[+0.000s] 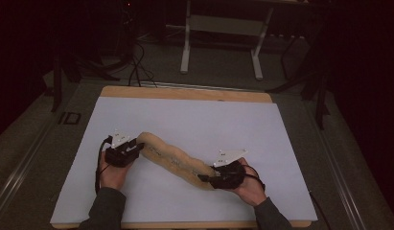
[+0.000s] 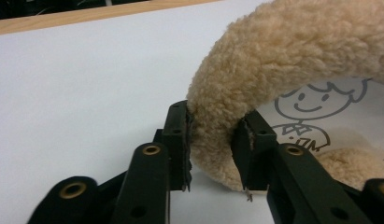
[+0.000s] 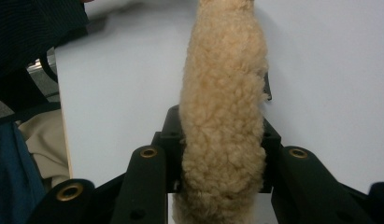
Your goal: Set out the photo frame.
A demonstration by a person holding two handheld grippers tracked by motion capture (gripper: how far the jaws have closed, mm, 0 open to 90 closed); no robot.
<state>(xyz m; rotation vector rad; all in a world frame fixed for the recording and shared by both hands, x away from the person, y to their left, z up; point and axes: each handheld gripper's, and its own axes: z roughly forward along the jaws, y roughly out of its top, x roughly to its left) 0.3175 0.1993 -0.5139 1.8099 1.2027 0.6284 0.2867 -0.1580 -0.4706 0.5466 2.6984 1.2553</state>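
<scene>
Nearest the person, the right tongs (image 1: 214,173) pinch one end of a long tan fleece item (image 1: 173,159), a plush strip with a printed lining, its pile bulging between the pads in the right gripper view (image 3: 222,140). Further up and to the left, the left tongs (image 1: 136,149) pinch the other end; in the left gripper view the fleece (image 2: 292,56) arches up and away from those pads, and a cartoon figure print (image 2: 316,100) shows on the pale lining beneath the arch. The fleece lies diagonally on the white sheet (image 1: 194,120) covering the wooden desk (image 1: 185,93), sagging in shallow waves between the two grips.

The step in hand looks like stretching or straightening the piece. To do it well, I judge both grips should stay firm and close to the ends, the hands drawing apart evenly along one line, low over the sheet, so the waves flatten without twisting the lining upward.

What the item actually is remains unclear. In the high view each tip is covered by a gripper body. Beyond the desk the room is dark; a white frame stand (image 1: 223,28) and floor cables (image 1: 137,67) are barely legible.
</scene>
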